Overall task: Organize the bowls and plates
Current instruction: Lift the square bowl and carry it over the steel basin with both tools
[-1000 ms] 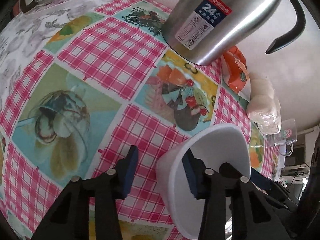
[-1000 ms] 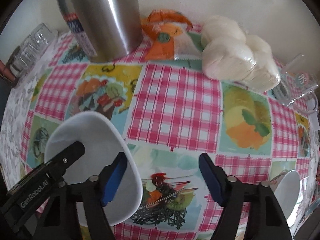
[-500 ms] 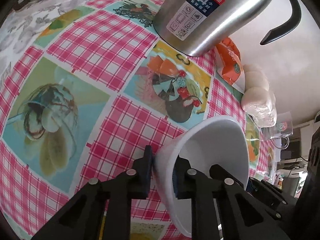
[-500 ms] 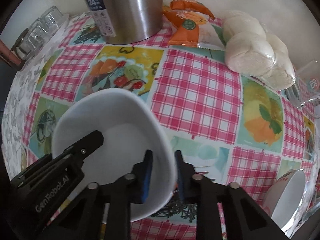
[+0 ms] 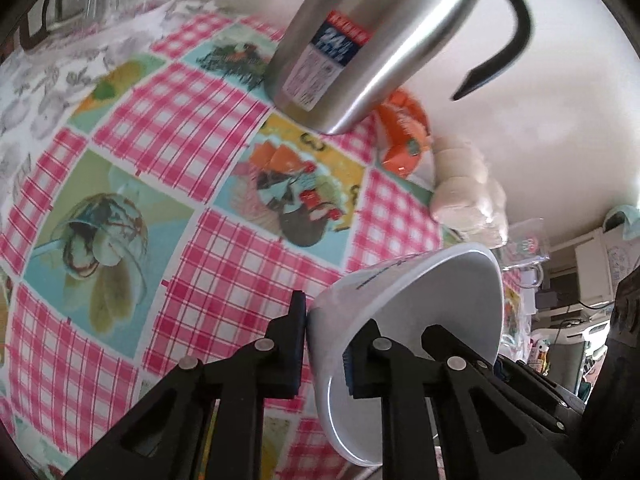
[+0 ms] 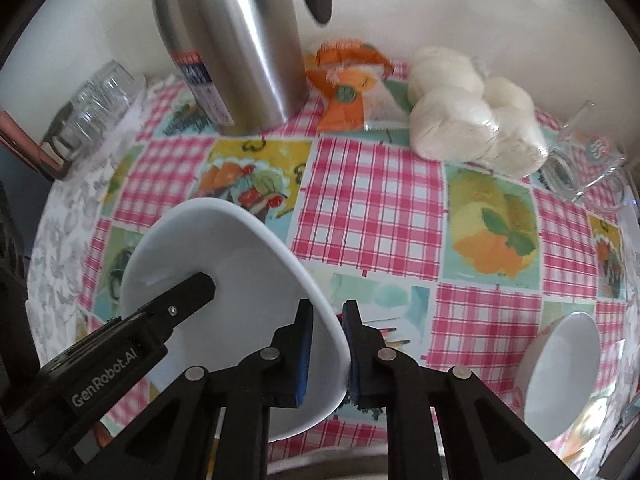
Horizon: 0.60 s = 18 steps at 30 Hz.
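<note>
A white bowl [image 5: 420, 320] is held by both grippers, one on each side of its rim, tilted above the checked tablecloth. My left gripper [image 5: 324, 344] is shut on the bowl's left rim. My right gripper [image 6: 326, 352] is shut on the right rim of the same bowl [image 6: 240, 280]; the left gripper's finger shows inside it in the right wrist view. A second white bowl [image 6: 560, 372] stands at the table's front right corner.
A steel thermos jug [image 6: 236, 44] stands at the back, with an orange snack packet [image 6: 348, 88] and a bag of white buns [image 6: 472, 120] to its right. A glass mug [image 6: 588, 160] lies at far right. Clear glasses [image 6: 96, 100] stand at back left.
Both grippers closed on the bowl's rim from open a second ago. The bowl has since risen and tilted, and both views pulled back from the table.
</note>
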### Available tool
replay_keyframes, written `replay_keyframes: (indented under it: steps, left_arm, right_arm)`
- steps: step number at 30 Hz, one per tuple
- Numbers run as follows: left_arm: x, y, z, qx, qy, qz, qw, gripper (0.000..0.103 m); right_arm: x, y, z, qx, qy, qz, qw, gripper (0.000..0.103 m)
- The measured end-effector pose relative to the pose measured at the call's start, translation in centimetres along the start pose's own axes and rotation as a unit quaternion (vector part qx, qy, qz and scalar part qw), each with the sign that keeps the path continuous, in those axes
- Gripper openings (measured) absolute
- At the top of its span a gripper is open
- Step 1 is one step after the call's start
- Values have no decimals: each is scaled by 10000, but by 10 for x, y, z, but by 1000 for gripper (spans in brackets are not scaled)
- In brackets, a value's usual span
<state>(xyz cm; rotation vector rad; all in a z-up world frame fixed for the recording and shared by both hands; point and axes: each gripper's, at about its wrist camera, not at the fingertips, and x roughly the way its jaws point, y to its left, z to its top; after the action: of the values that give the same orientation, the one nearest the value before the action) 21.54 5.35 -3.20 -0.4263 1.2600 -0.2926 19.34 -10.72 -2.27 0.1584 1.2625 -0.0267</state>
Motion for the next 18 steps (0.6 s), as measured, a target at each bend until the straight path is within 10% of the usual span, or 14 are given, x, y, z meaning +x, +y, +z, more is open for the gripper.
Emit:
replay_keyframes:
  steps: [18]
  left_arm:
    - [-65, -69, -50, 757, -371, 41, 9964, 16]
  right_arm:
    - [-96, -24, -62, 312, -983, 166, 9945, 17]
